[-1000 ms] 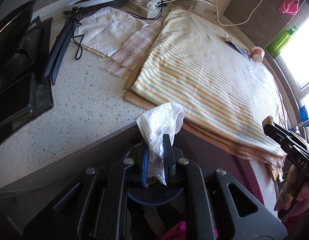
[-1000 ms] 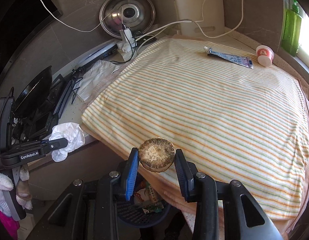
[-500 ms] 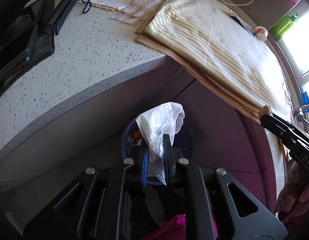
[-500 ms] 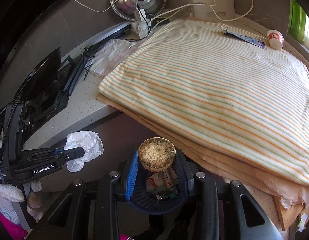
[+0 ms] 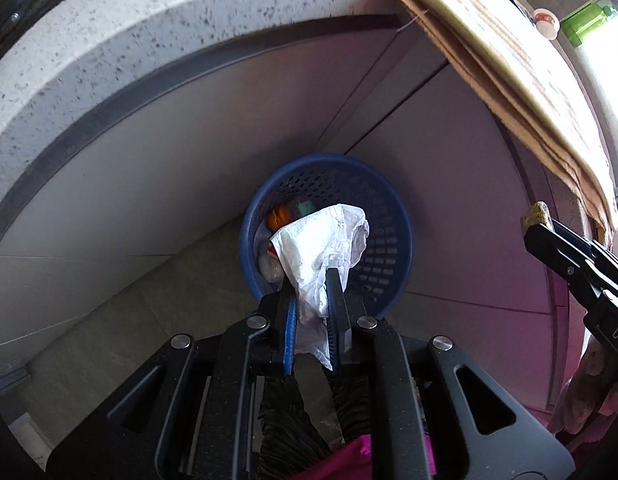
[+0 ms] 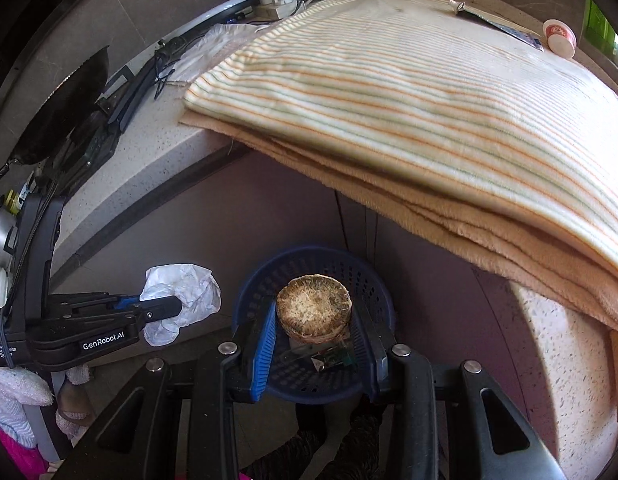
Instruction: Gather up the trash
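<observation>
Claws (image 5: 313, 280) lowered; perforated round basket (image 5: 393, 216)

Crumpled white tissue (image 5: 325, 256) sitting pinched between the left gripper (image 5: 313, 300) fingers, round brown speckled puck (image 6: 313, 307) sitting clamped in the right gripper (image 6: 315, 344), blue perforated basket (image 5: 393, 216) lying just below both, already holding scraps.

Basket (image 5: 389, 216) on floor below counter (image 5: 149, 20)
</observation>
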`<control>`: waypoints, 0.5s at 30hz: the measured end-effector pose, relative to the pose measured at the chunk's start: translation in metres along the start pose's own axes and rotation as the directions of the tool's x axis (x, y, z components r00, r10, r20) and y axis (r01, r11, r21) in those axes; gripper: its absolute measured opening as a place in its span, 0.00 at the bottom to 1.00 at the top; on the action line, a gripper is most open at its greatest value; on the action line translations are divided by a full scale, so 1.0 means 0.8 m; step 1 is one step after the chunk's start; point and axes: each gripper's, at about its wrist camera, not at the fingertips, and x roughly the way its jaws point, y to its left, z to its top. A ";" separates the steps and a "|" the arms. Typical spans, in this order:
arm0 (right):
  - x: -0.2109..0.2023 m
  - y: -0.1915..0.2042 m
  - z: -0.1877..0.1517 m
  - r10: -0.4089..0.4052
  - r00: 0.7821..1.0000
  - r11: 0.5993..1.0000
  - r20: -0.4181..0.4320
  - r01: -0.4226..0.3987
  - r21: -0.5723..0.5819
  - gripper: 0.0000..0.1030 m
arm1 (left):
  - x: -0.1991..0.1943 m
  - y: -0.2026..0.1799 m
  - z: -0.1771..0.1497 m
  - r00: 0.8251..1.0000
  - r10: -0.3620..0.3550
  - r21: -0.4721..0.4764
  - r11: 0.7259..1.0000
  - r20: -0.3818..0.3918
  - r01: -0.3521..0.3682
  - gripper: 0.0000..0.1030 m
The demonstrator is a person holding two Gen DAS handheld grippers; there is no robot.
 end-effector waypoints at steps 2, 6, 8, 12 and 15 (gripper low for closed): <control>0.011 0.000 -0.005 -0.007 1.000 1.000 -0.014 0.007 0.002 0.36 | 0.013 -0.003 -0.003 1.000 0.002 0.007 1.000 -0.019 -0.002 0.10; 0.031 -0.003 -0.015 -0.022 0.999 1.000 -0.045 0.022 0.007 0.36 | 0.040 -0.007 -0.006 0.998 0.006 0.019 1.000 -0.058 -0.005 0.10; 0.040 -0.005 -0.019 -0.031 0.998 1.000 -0.057 0.031 0.005 0.36 | 0.052 -0.005 -0.004 0.997 0.003 0.020 1.000 -0.076 -0.002 0.10; 0.059 -0.010 -0.027 -0.045 0.996 0.999 -0.081 0.046 0.007 0.36 | 0.079 -0.003 -0.006 0.994 0.007 0.024 1.000 -0.111 -0.004 0.10; 0.073 -0.016 -0.031 -0.051 0.994 0.998 -0.100 0.053 0.017 0.36 | 0.095 -0.006 -0.007 0.991 0.006 0.020 1.000 -0.134 -0.003 0.10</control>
